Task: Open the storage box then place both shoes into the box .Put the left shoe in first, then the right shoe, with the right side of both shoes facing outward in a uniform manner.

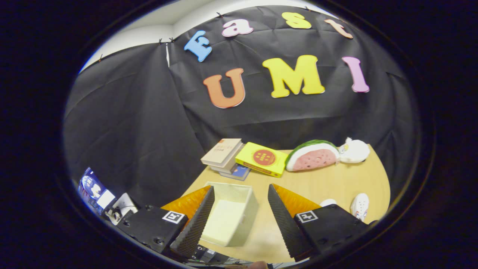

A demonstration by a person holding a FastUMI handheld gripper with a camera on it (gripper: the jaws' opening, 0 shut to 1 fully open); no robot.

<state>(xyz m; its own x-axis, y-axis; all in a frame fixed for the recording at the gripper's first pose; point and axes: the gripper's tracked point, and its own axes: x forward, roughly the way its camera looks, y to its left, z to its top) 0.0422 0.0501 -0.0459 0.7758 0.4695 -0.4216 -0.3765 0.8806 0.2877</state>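
So the storage box (229, 213) is sitting on the bench (336, 179) with no lid on it as far as I can see, open top, nothing inside. The tongs (241, 216) are spread wide and gripping nothing, hovering tilted down over the box, with one finger overlapping the box's near wall in the view and the other off to its side over bare bench.

Both shoes (359, 205) are well off to the side of the box, past that second finger, near the bench edge. One is partly hidden behind the finger mount, so I can't tell which is left and which is right from here.

That's my main worry: grab the wrong shoe first and the order's blown, or drop it in facing the wrong way. Also, the shoes being so close to the edge means a sloppy approach could knock one off.

Beyond the box there's a stack of books (224, 155), a yellow book (261, 158), a watermelon plush (313, 155) and a white plush (354, 149), all well clear.
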